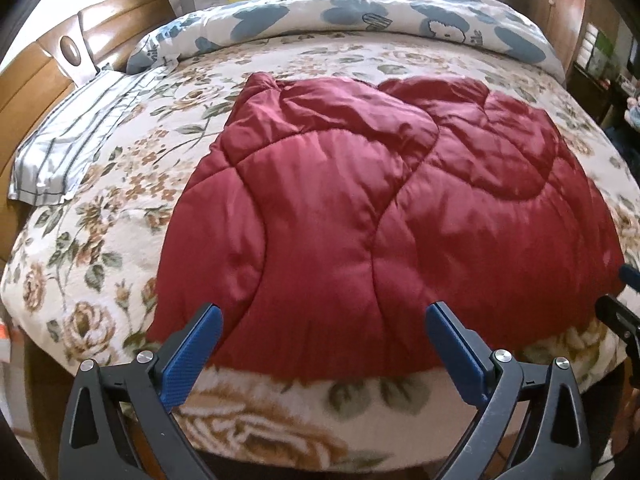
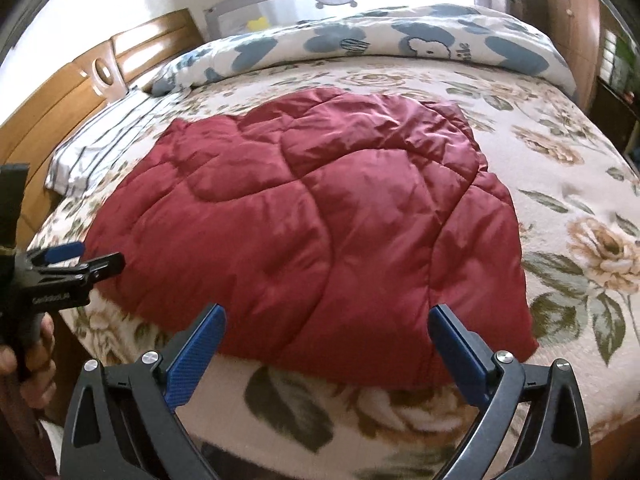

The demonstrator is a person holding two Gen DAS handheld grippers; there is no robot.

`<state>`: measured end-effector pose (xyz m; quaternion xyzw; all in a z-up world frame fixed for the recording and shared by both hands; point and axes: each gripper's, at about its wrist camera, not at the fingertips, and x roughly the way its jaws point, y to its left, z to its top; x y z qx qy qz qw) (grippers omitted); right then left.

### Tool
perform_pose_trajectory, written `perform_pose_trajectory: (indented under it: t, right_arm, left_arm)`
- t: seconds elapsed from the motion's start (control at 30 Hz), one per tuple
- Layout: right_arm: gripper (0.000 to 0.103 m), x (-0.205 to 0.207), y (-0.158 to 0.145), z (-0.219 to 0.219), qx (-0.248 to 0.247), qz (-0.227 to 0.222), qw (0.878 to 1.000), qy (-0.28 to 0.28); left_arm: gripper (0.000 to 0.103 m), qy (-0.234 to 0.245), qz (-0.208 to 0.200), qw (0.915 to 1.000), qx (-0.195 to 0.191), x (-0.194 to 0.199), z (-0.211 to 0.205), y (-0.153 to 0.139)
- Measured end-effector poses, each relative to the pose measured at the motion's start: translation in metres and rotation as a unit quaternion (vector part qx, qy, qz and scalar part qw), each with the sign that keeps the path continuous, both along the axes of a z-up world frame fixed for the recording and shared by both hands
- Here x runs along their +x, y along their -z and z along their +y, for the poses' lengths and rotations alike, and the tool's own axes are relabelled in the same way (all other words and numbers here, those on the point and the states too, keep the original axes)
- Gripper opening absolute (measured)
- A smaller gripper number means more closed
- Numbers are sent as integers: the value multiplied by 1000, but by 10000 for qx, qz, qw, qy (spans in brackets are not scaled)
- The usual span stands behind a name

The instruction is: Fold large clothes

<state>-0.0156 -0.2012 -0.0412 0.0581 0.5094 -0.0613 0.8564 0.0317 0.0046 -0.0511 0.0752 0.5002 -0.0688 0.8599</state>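
A dark red quilted padded garment lies spread in a rough folded block on the bed, its near hem close to the bed's front edge. My left gripper hovers open just above that near hem, with nothing between its blue fingers. My right gripper is also open over the near hem, further right, and holds nothing. In the right wrist view the left gripper shows at the left edge, held by a hand. A dark part of the right gripper's finger pokes in at the right edge of the left wrist view.
A floral blanket covers the bed. A striped pillow lies at the left by the wooden headboard. A rolled blue-and-white duvet runs along the far side. A wooden wardrobe stands at the far right.
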Motion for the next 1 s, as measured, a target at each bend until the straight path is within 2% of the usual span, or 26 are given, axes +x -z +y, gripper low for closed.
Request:
perform_pose_trajectory:
  t: [0.23,0.4,0.67,1.0]
  right_arm:
    - [101,-16,-11,9,152,207,9996,-124]
    - [101,-20,-28,14,388,299,9987,-143]
    - [102,-14,-57,31,242,252,9988,-352]
    - [102,-2,-44,30,278,458,9980,-321]
  left_arm:
    - [102,95,2,9996,275,-25,-1,-11]
    - [102,184,-91,9993,304,-36,-3,-28]
    - [102,228,-299,9988,308,-45,-1,-56]
    - [102,138,-205,9993,284,-36,3,-54]
